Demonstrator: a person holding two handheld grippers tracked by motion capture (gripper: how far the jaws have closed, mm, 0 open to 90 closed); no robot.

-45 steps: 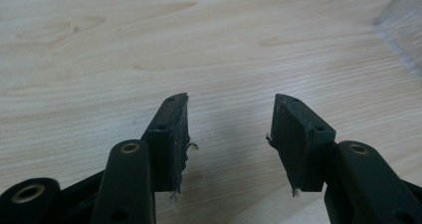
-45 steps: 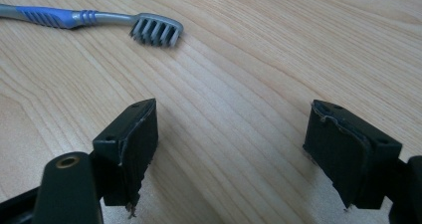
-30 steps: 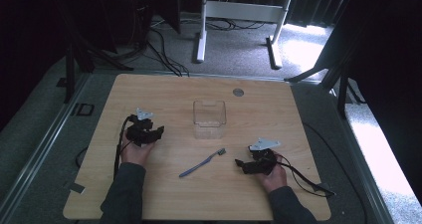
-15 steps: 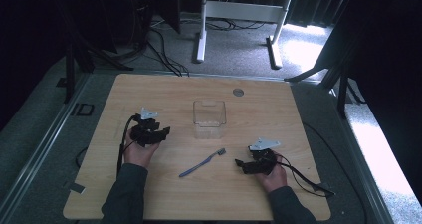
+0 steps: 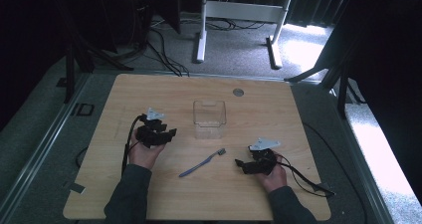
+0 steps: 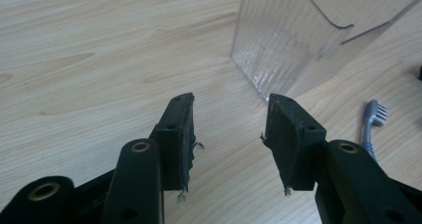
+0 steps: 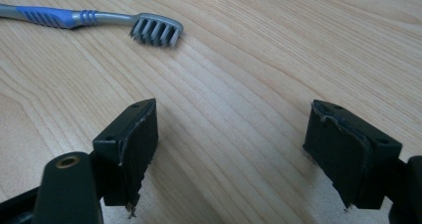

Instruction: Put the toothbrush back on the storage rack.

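A clear plastic container (image 5: 209, 118) stands upright at the table's middle. A blue and grey toothbrush (image 5: 201, 163) lies flat in front of it. My left gripper (image 5: 170, 133) hovers left of the container and points at it. Its jaws have just been closing, and they stay open with nothing between them. In the left gripper view (image 6: 229, 129) the container (image 6: 298, 40) stands just ahead and the toothbrush head (image 6: 374, 112) lies to the right. My right gripper (image 5: 240, 163) rests right of the toothbrush, jaws wide open and empty (image 7: 231, 134). The brush's bristles (image 7: 155, 31) lie ahead of it.
The wooden table (image 5: 149, 89) has a round grey grommet (image 5: 238, 92) near its far edge. Cables trail from both grippers across the table, the right one looping toward the front right corner (image 5: 308, 181). Beyond the table are a desk frame and floor cables.
My left gripper has shifted a little to the right, toward the container. The right gripper and the toothbrush have stayed where they were.
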